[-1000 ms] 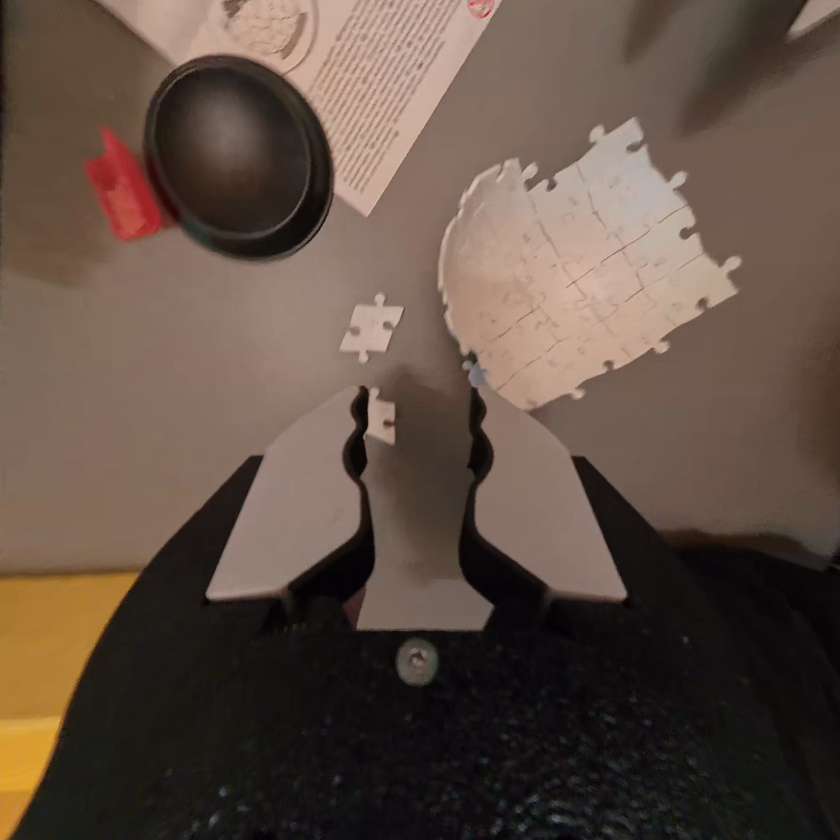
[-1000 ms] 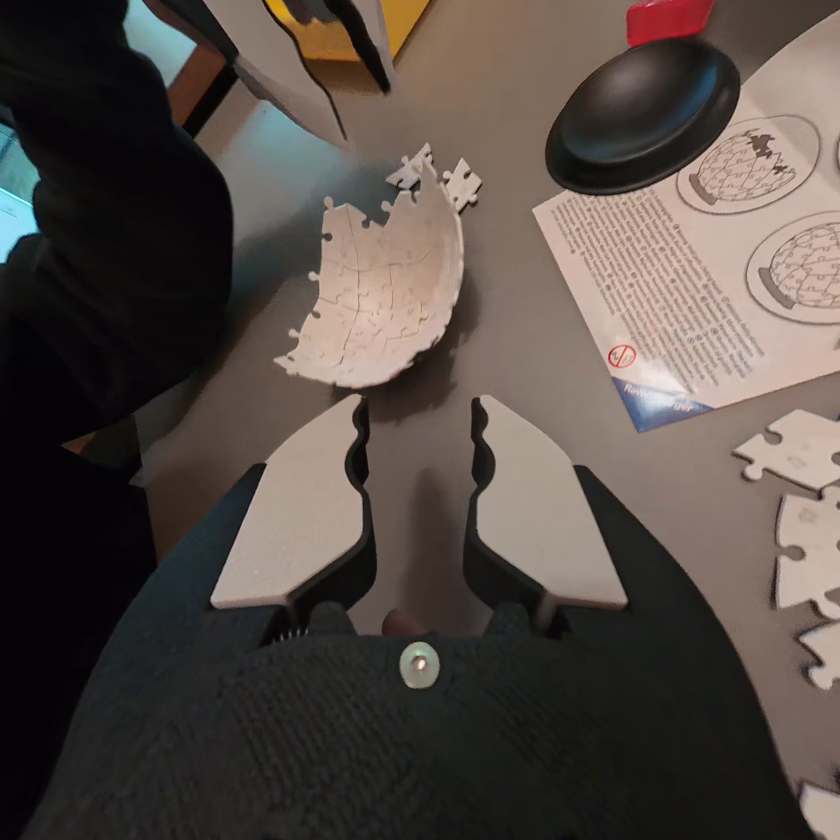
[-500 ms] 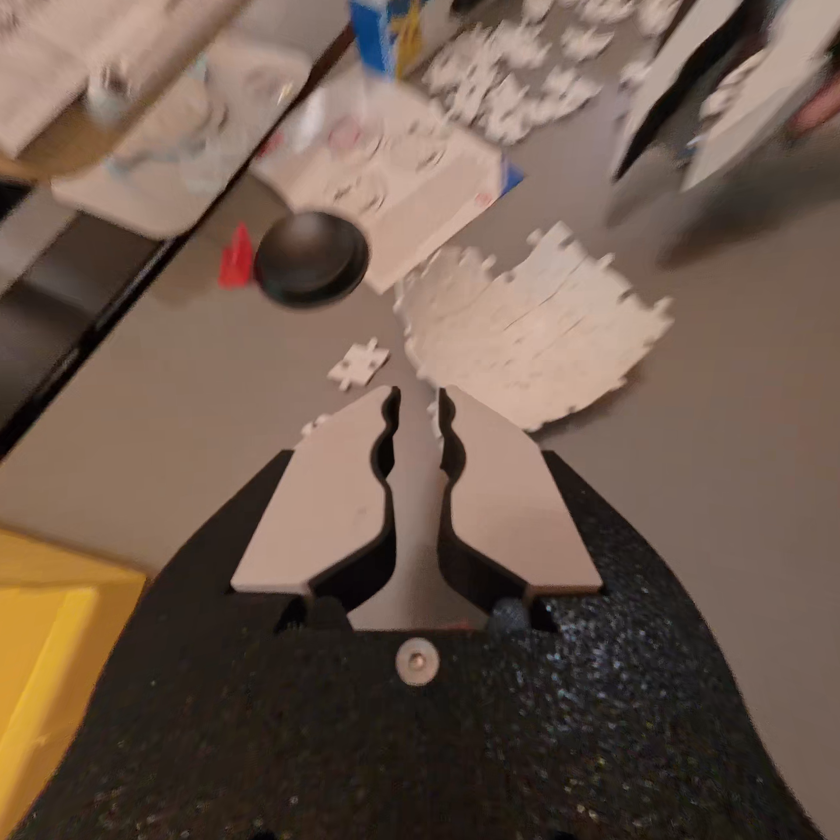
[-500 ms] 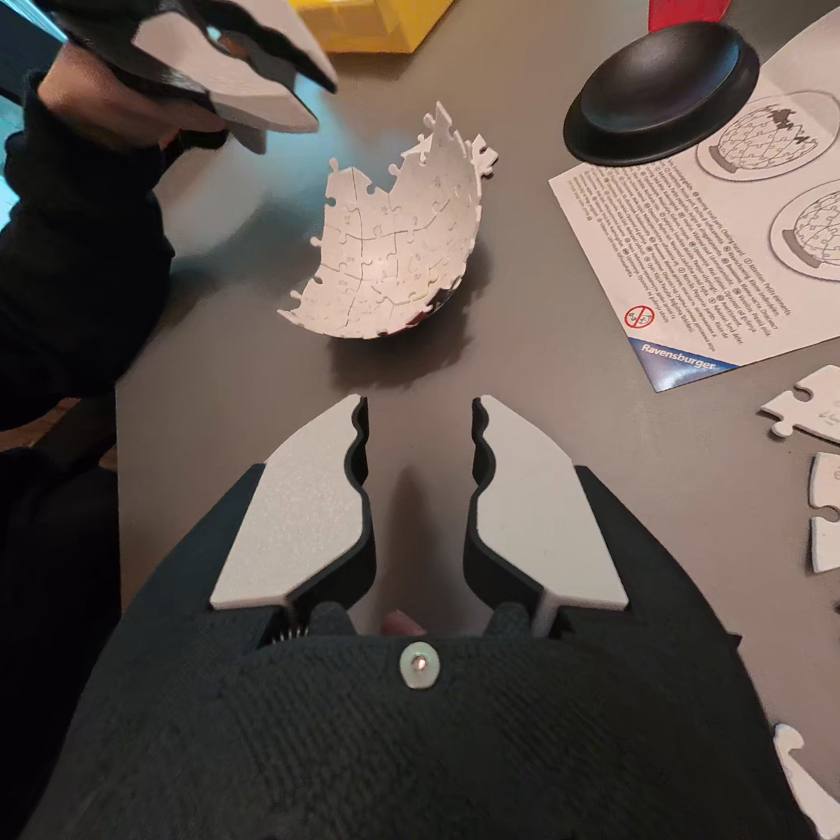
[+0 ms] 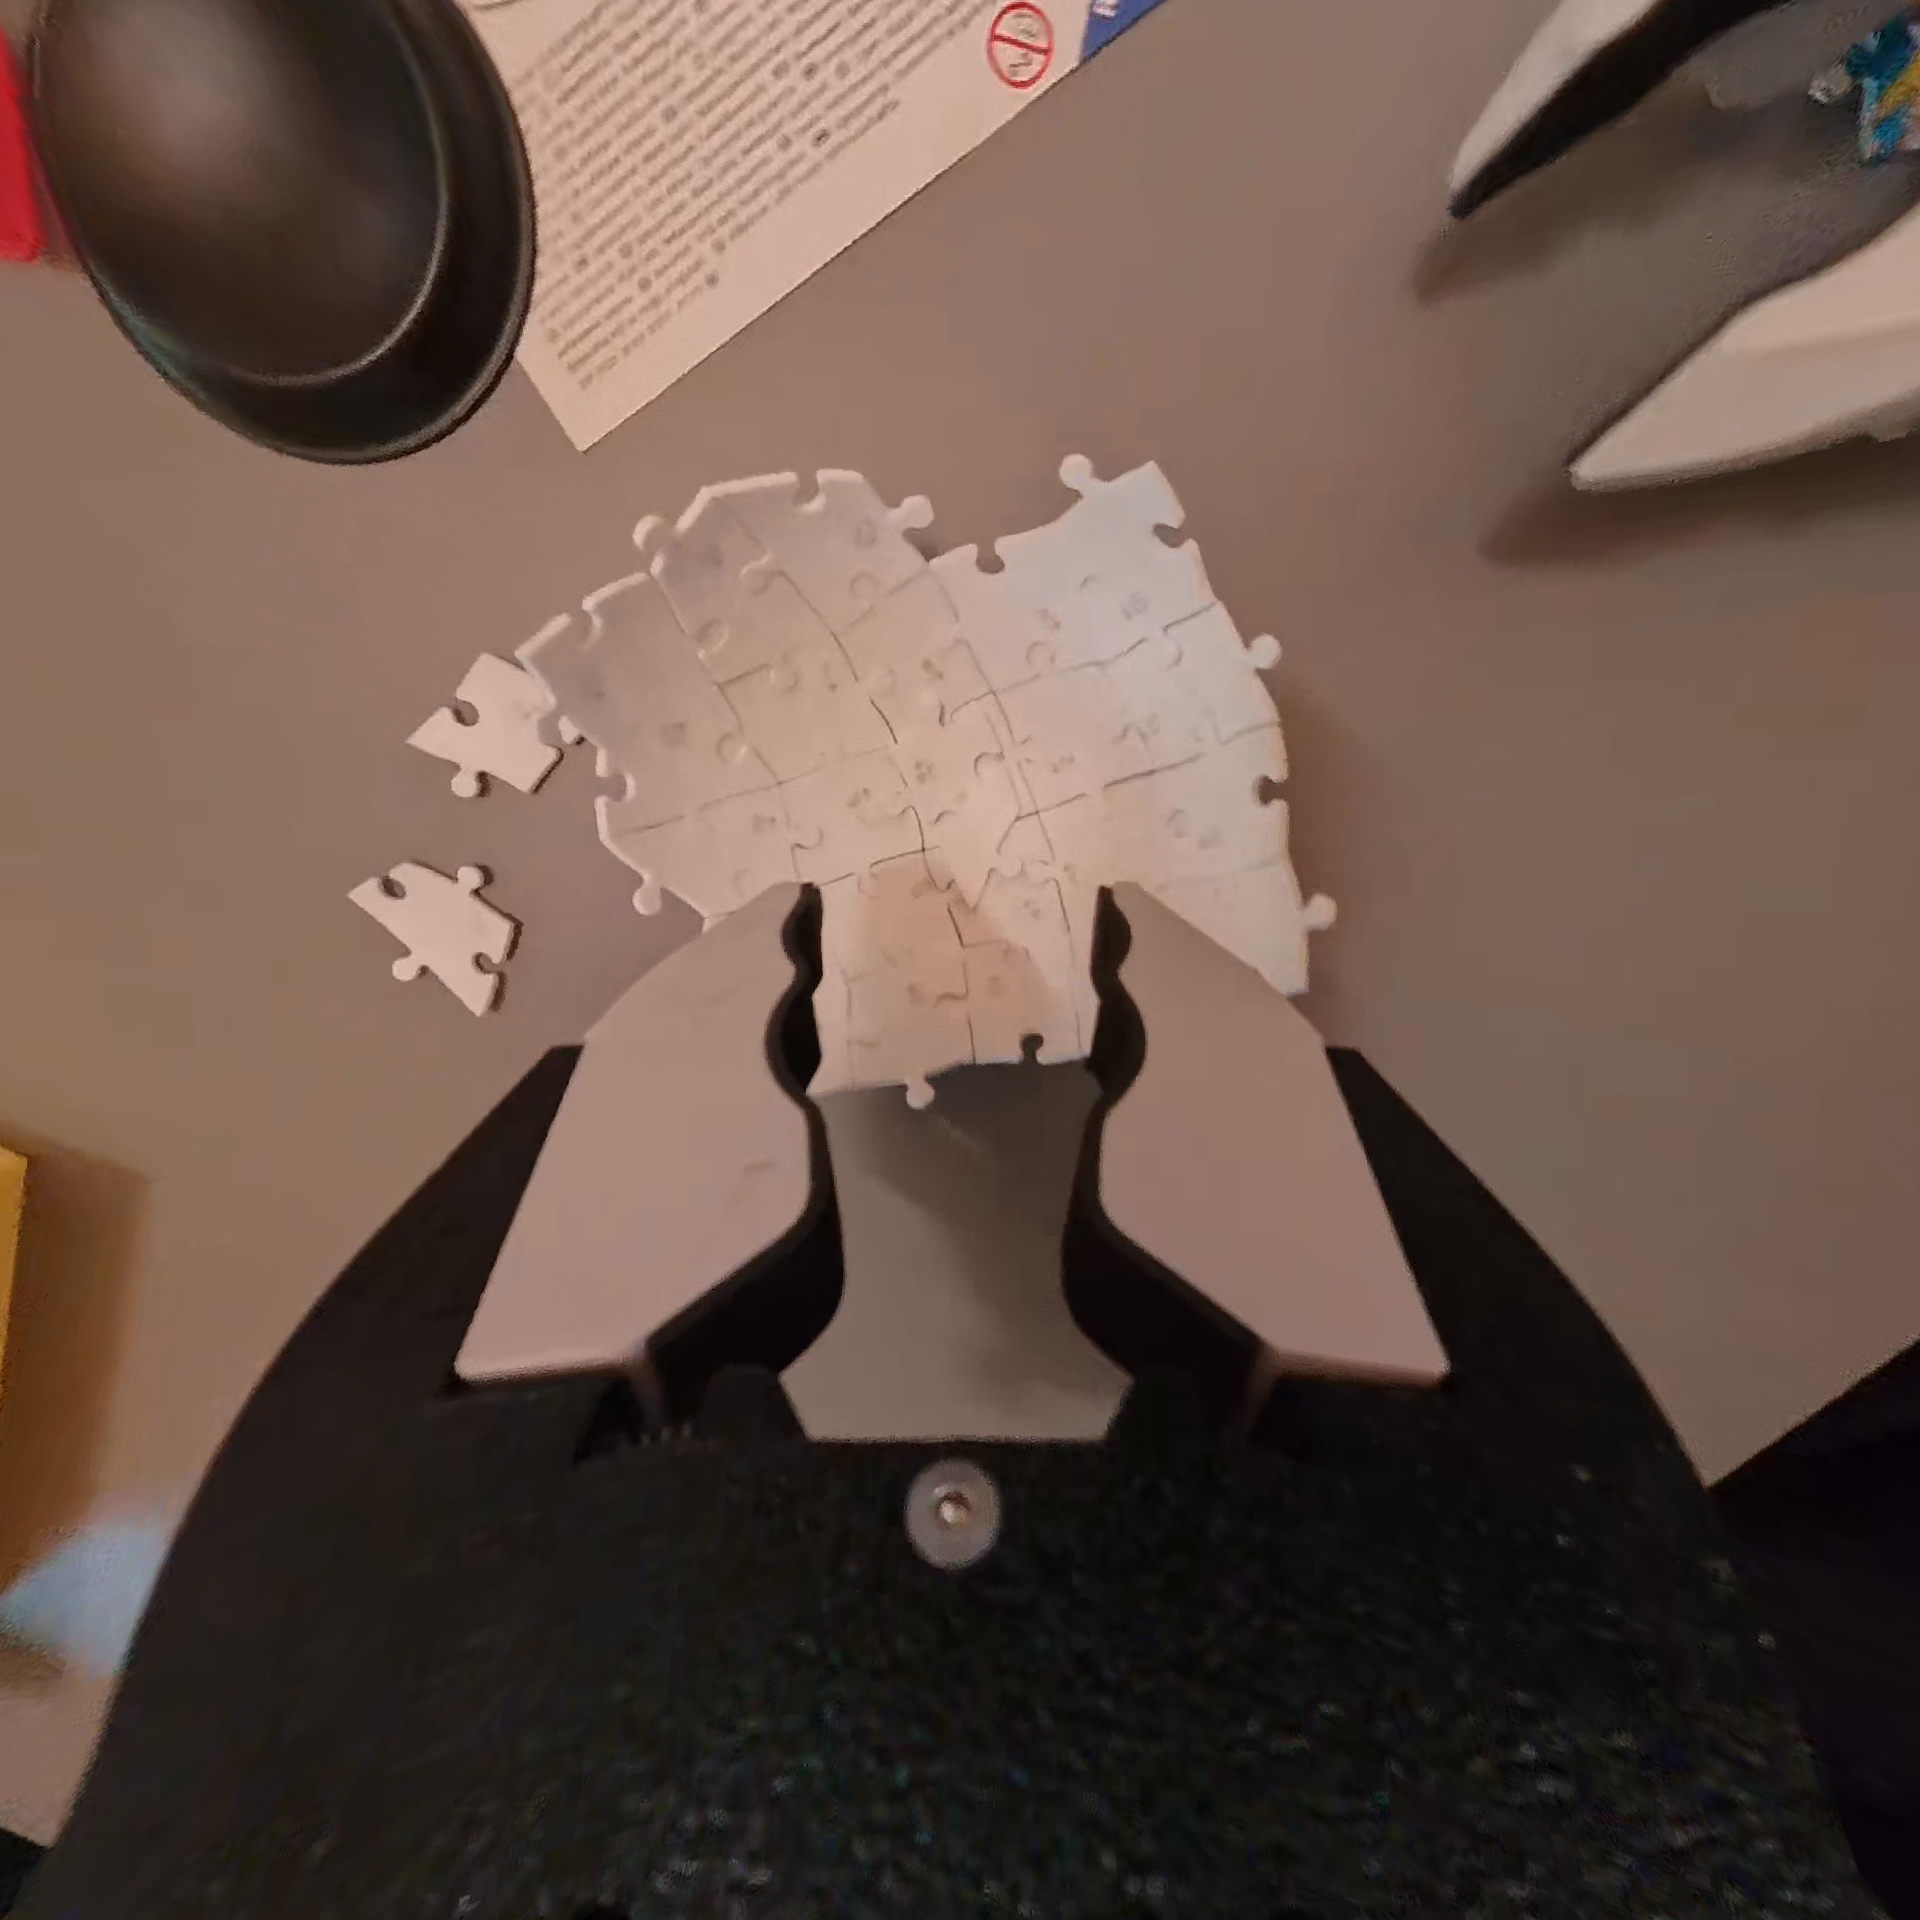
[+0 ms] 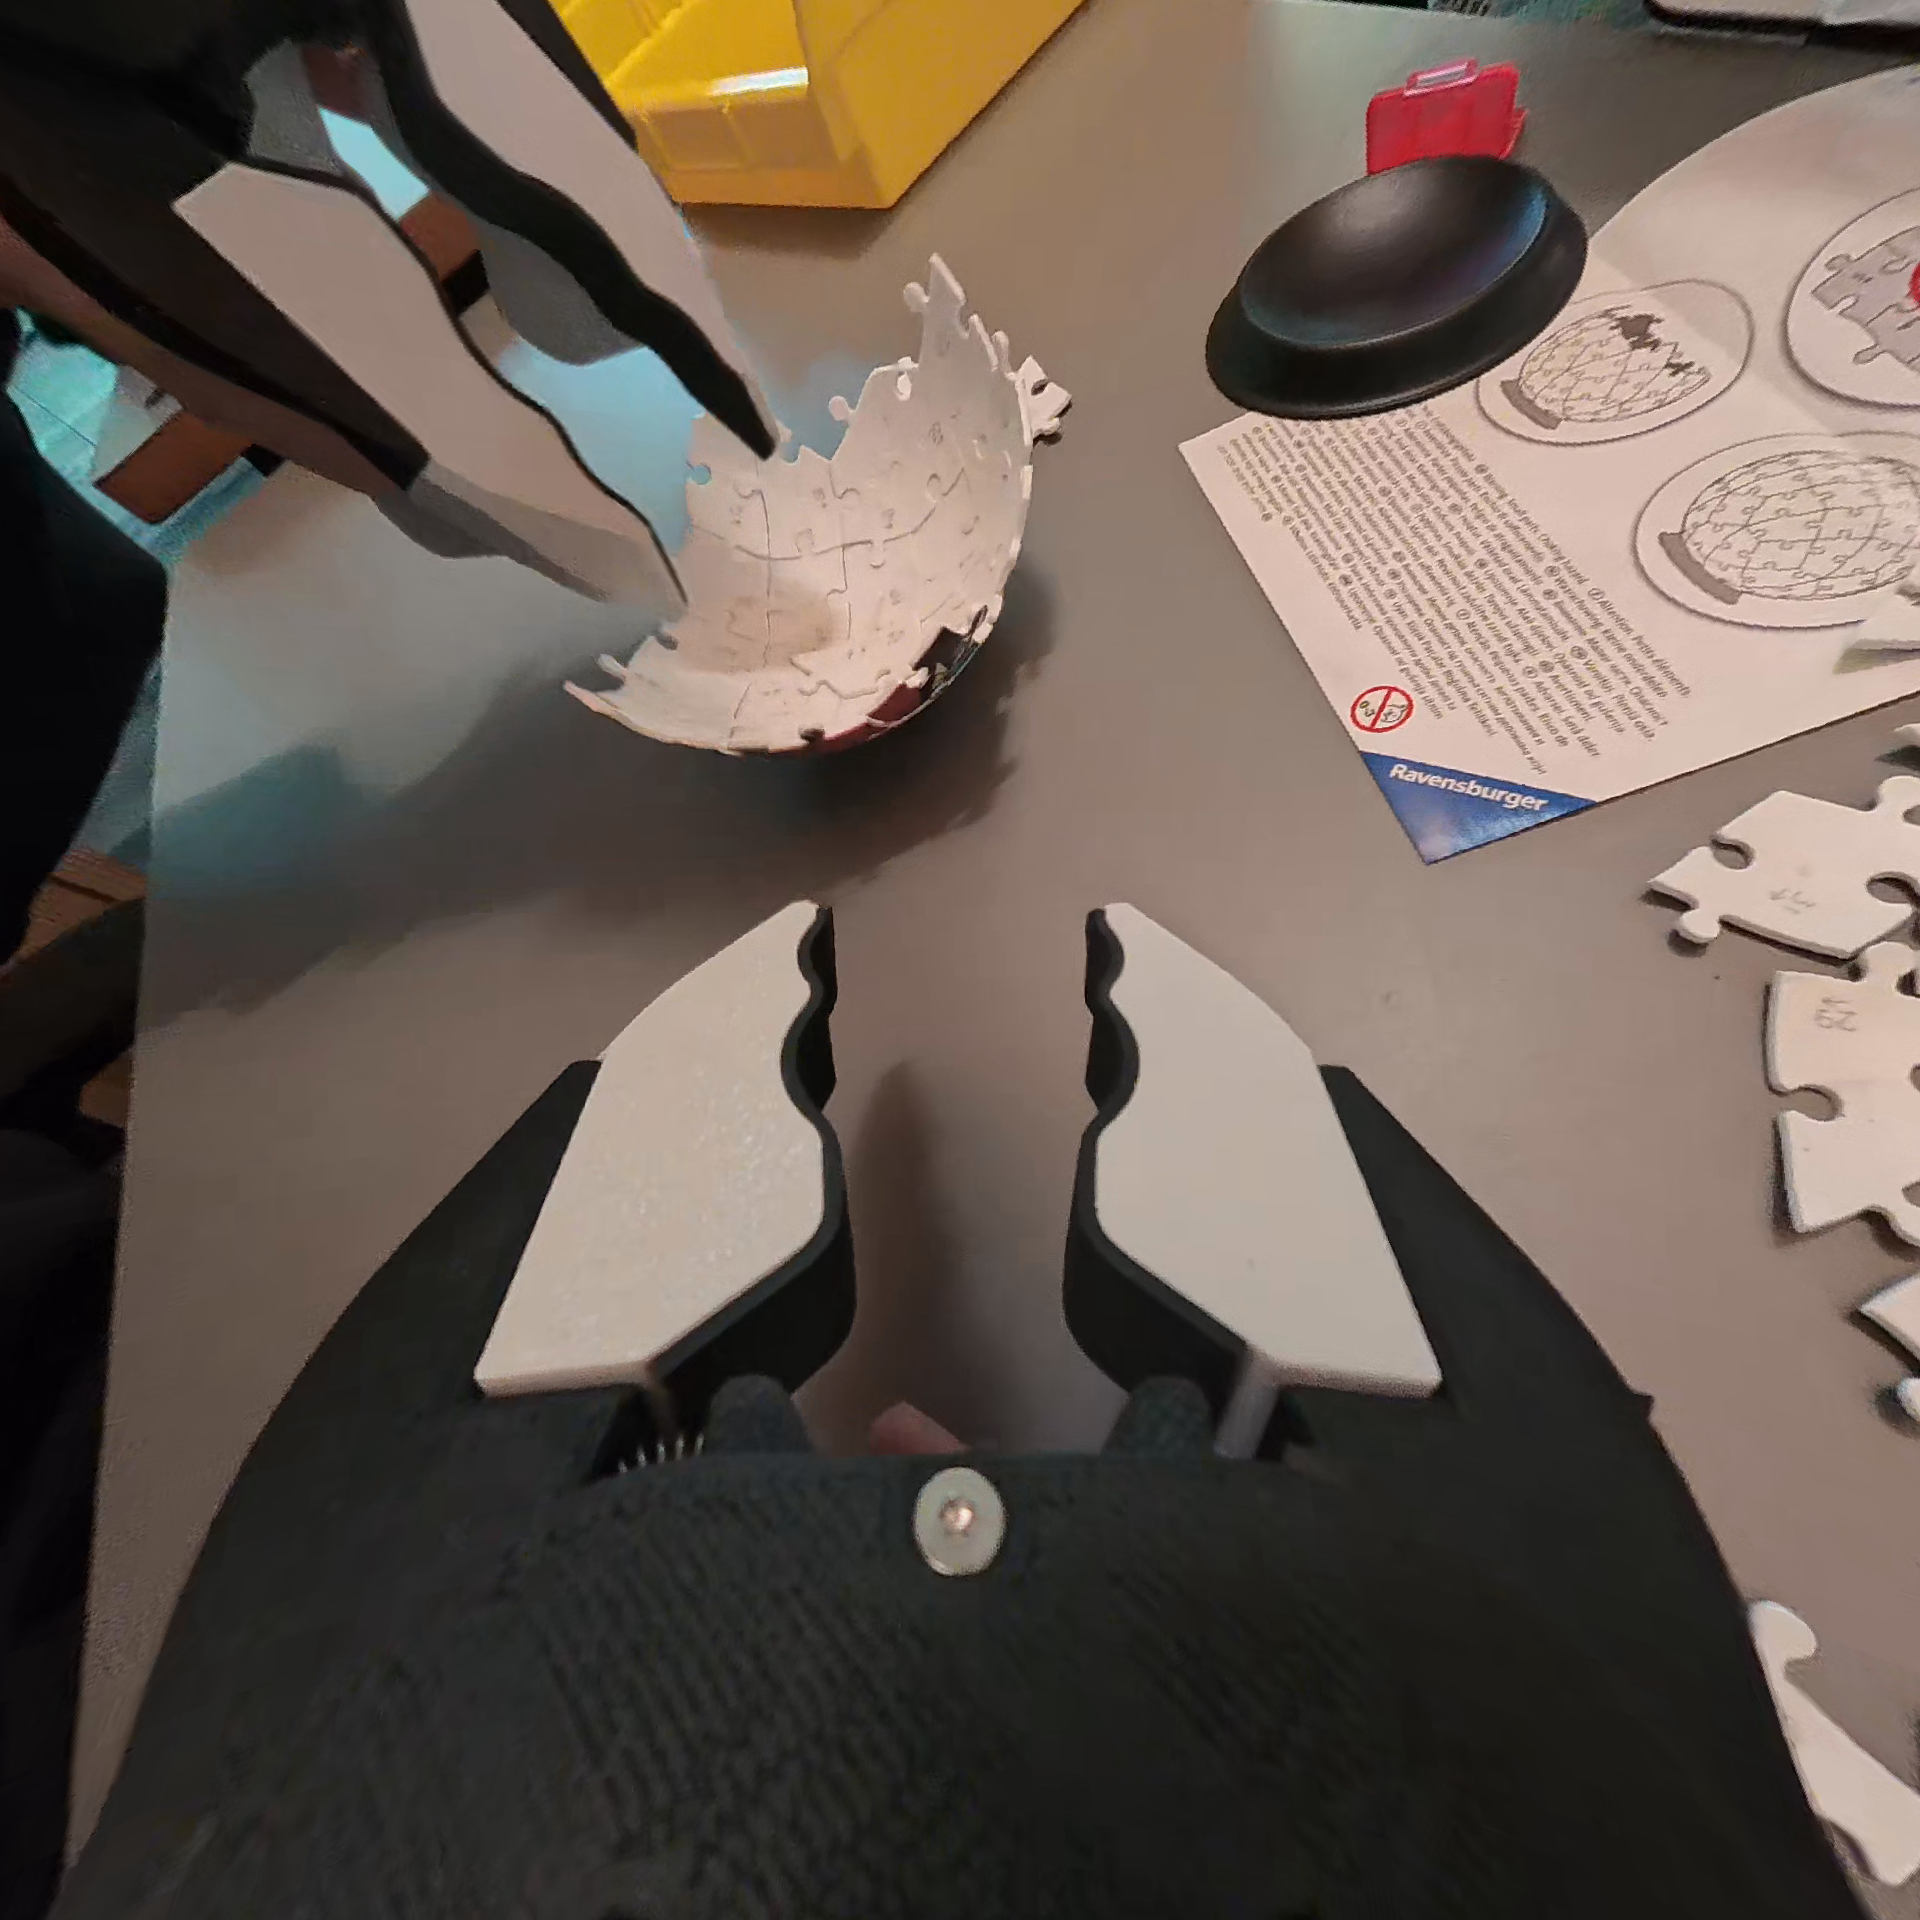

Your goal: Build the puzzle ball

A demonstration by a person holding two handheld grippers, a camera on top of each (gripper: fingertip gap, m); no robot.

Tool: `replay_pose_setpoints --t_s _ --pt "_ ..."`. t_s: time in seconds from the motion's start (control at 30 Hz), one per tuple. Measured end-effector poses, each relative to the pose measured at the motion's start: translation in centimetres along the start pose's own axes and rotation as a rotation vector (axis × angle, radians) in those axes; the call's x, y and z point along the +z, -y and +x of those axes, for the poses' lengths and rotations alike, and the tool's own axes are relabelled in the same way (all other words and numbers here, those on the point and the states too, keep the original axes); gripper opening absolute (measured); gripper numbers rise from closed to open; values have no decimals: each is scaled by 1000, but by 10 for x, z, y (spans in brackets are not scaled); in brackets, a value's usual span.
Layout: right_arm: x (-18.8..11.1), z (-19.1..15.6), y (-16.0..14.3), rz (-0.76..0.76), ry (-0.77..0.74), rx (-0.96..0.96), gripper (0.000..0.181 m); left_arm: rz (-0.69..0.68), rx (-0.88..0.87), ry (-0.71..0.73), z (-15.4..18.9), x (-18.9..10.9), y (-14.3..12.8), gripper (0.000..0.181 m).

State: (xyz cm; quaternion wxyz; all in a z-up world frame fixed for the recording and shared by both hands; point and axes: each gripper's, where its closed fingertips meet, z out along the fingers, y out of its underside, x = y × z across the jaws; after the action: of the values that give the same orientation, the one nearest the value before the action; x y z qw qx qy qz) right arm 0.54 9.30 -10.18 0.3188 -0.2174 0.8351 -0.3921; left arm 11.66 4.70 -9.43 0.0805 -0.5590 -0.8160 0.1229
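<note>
The half-built puzzle ball [image 5: 935, 748] is a curved white shell of joined pieces lying hollow side up on the grey table; it also shows in the right wrist view [image 6: 862, 582]. My left gripper [image 5: 956, 914] is open, and its jaws straddle the shell's near rim. In the right wrist view the left gripper [image 6: 717, 520] comes down from the upper left onto that rim. My right gripper [image 6: 956, 925] is open and empty, low over bare table short of the shell. Two loose white pieces [image 5: 488, 727] [image 5: 436, 935] lie just left of the shell.
A black round stand [image 6: 1392, 301] and a red item [image 6: 1444, 114] sit beyond the shell. An instruction sheet [image 6: 1558, 582] lies to the right, with loose pieces [image 6: 1808, 883] near it. A yellow bin [image 6: 810, 104] stands at the far edge. My left gripper's tips are some 20 cm from the red item [image 6: 1444, 114].
My left gripper has moved down onto the shell's rim and its jaws have opened wider than half a second ago. My right gripper stays open, still short of the shell.
</note>
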Motion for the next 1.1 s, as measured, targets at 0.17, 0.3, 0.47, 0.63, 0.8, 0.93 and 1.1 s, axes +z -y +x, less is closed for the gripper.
replay_pose_setpoints --t_s 0.17,0.3,0.47,0.63,0.8,0.93,1.1 --pt "1 7 9 90 -28 -12 43 -53 -97 9 -1 11 1 49" --pt "-5 3 23 188 -39 -85 45 -92 -150 23 -5 13 1 44" --pt "-7 14 17 128 -156 -214 49 -142 -168 28 -2 21 3 42" --pt "-7 22 13 93 -237 -264 53 -215 -175 39 0 30 0 42" --pt "-10 24 16 116 -242 -240 55 -255 -178 39 3 39 -3 41" --pt "-12 25 17 130 -243 -229 55 -274 -185 60 1 43 -6 40" --pt "-11 25 16 120 -246 -233 55 -271 -191 41 2 44 -7 29"
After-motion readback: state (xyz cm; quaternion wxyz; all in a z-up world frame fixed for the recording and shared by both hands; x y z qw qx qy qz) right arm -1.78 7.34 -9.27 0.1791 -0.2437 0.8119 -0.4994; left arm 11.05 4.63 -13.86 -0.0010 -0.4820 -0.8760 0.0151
